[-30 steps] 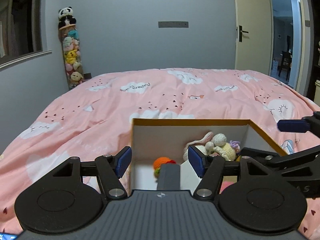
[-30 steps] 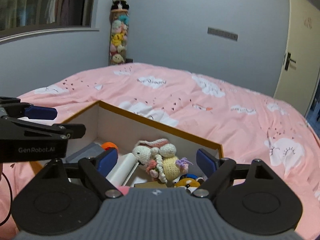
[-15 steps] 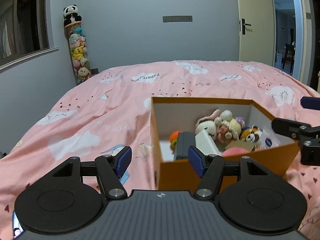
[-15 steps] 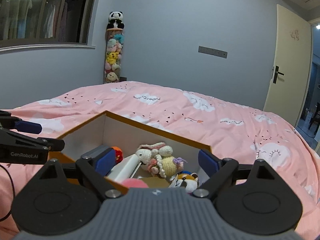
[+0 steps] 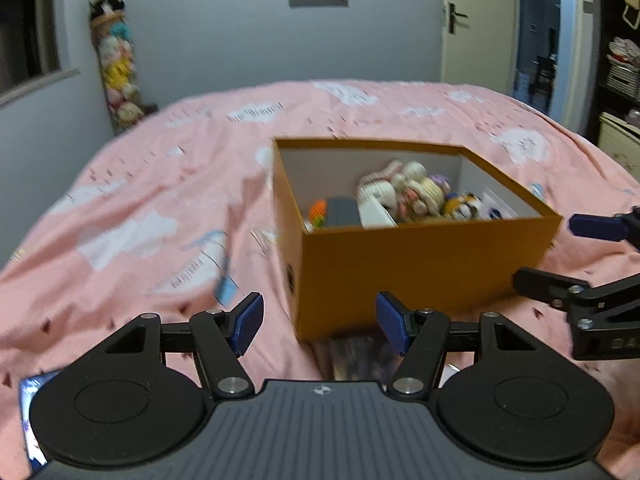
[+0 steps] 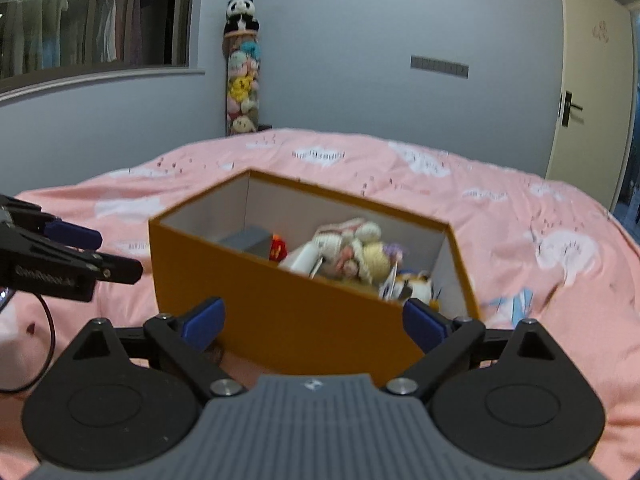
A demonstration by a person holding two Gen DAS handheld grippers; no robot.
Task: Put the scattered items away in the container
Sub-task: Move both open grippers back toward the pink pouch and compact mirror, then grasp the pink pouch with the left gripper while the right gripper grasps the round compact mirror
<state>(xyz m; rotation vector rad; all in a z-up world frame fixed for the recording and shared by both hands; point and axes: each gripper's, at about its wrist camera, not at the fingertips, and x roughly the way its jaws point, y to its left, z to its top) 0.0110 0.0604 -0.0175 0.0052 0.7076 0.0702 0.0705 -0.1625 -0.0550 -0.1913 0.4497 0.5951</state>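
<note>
The toys heaped in the orange box [image 5: 420, 264] are smeared by motion, so the crocheted doll [image 5: 404, 194] and the striped plush [image 5: 464, 206] beside it show little detail, and the box's near wall hides whatever lies under them. A flat dark thing [image 5: 356, 354] pokes out from under the box's front corner, too blurred to name, and a bright screen [image 5: 30, 420] is cut off at the left wrist view's lower left edge. The right tool [image 5: 576, 256] runs off that view's right side, and print on the white papers [image 5: 196, 268] lying on the bed is unreadable.
</note>
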